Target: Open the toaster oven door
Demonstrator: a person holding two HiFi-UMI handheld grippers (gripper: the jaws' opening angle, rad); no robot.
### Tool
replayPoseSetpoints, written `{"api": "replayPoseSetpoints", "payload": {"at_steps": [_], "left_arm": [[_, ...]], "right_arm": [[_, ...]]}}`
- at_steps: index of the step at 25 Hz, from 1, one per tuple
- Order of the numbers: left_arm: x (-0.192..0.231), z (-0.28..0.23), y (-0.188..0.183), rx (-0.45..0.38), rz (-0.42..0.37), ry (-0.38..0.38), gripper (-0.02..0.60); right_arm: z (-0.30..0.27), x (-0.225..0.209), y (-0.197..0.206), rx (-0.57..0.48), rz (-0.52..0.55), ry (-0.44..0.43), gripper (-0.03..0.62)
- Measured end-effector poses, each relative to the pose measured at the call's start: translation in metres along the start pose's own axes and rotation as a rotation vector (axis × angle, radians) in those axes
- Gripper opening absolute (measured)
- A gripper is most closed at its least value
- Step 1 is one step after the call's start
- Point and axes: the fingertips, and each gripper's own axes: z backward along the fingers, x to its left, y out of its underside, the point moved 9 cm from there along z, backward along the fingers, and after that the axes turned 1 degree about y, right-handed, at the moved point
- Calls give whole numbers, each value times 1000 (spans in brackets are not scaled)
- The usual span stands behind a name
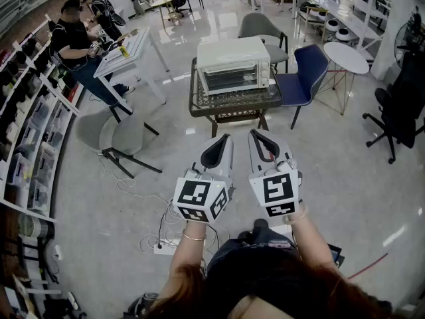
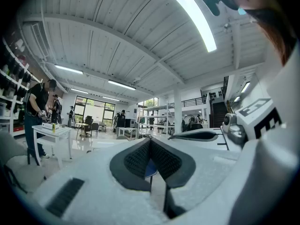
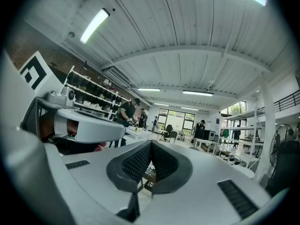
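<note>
Left gripper (image 1: 224, 139) and right gripper (image 1: 256, 134): both held level, side by side in front of the person, jaws pressed together with nothing between the pads. Neither is touching anything.

Ahead of them, well apart across bare floor, the toaster oven (image 1: 232, 64) sits on a low table (image 1: 199, 105) with a dark frame. A blue chair (image 1: 305, 78) stands just beside the table on the right.

Look: boxy cream-white casing with a flat top. The front is mostly a glass door (image 1: 231, 80), closed, with what look like wire racks behind it. A control panel (image 1: 264, 74) runs down the right end of the front. The handle is too small to make out.

Handling, as judged: rigid metal and glass. The door is probably hinged at the bottom and drops forward, so the hold should be at its top edge, near the middle. The casing looks light and may slide on the table when pulled. One gripper could steady the top while the other pulls. The glass wants a gentle swing down, not a drop.
</note>
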Motion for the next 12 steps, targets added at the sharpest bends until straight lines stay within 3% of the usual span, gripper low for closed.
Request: {"api": "replayPoseSetpoints", "payload": {"at_steps": [12], "left_arm": [[-14, -67, 20, 40, 86, 11, 12]], "right_arm": [[-17, -59, 26, 32, -48, 6, -8]]}}
